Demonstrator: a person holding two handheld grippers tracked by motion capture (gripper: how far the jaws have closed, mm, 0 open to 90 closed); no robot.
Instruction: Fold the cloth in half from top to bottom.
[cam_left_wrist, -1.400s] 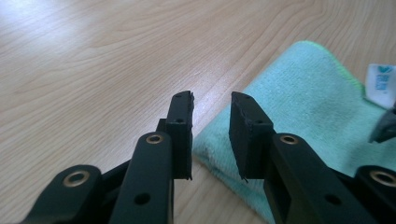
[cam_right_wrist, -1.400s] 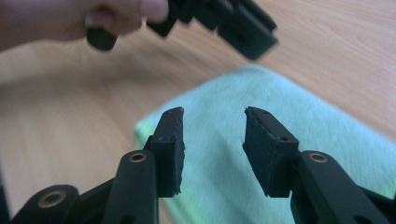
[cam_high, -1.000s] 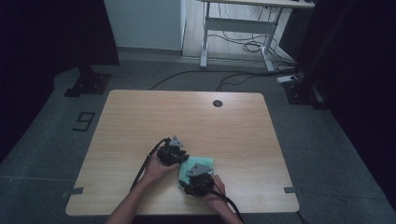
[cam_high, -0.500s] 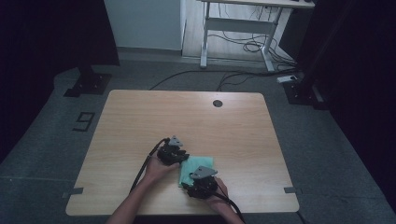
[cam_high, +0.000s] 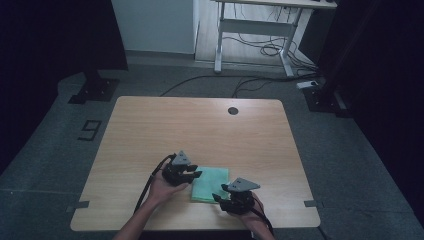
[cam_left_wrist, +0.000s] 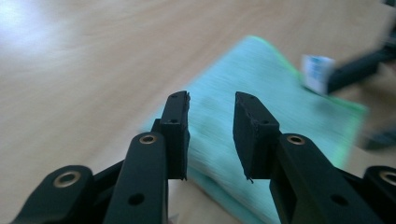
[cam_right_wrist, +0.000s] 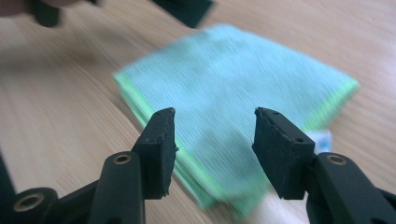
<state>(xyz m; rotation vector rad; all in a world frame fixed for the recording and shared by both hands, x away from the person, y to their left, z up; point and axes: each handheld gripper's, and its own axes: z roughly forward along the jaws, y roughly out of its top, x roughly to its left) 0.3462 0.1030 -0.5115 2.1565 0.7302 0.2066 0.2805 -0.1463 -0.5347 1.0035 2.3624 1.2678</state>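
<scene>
A folded green cloth (cam_high: 210, 184) lies flat on the wooden table (cam_high: 200, 125), near the front edge. My left gripper (cam_high: 196, 175) sits at the cloth's left edge and points across it. Its jaws (cam_left_wrist: 211, 130) have just been opening; nothing is between them, and the cloth (cam_left_wrist: 280, 98) lies beyond and below. My right gripper (cam_high: 217, 196) is at the cloth's near right corner, jaws (cam_right_wrist: 215, 149) open just above the cloth (cam_right_wrist: 233, 79) and gripping nothing. The right gripper (cam_left_wrist: 355, 70) also shows blurred in the left gripper view.
A round cable hole (cam_high: 233, 110) sits near the table's far edge. Behind the table stands a white desk frame (cam_high: 255, 25) with cables (cam_high: 270, 50) on the floor. Dark stands flank the table at left (cam_high: 95, 90) and right (cam_high: 325, 95).
Both grippers have drawn off the cloth: the right one moved right and toward the front edge, the left one slightly toward the person. More of the cloth now shows.
</scene>
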